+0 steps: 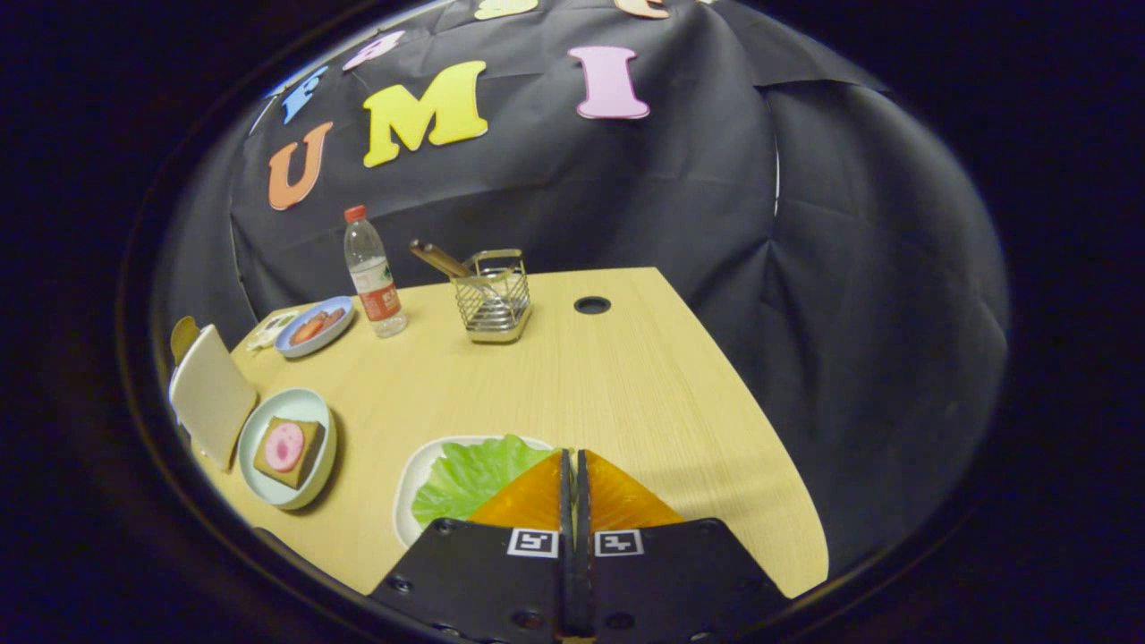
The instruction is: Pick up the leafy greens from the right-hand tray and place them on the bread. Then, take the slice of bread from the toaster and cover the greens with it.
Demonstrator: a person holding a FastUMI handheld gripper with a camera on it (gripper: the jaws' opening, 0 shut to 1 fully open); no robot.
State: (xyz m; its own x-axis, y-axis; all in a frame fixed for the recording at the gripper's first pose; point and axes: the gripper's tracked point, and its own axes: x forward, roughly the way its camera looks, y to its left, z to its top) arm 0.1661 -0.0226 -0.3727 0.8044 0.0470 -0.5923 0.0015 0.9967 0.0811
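Note:
The leafy greens (470,478) lie on a white tray (413,483) just under and to the left of my fingertips. My gripper (572,454) is shut, its fingers pressed together with nothing visible between them, hovering over the tray's right part. Further left, a brown slice of bread (304,470) topped with a pink round slice (284,446) rests on a pale plate (268,413). Beyond that plate, at the table's left edge, a pale slice of bread (210,394) stands upright; the toaster holding it is mostly hidden.
At the back of the wooden table (608,394) stand a water bottle (374,273), a blue plate (300,344) with food and a wire basket (492,300) holding utensils. A round cable hole (592,305) lies behind the basket's right.

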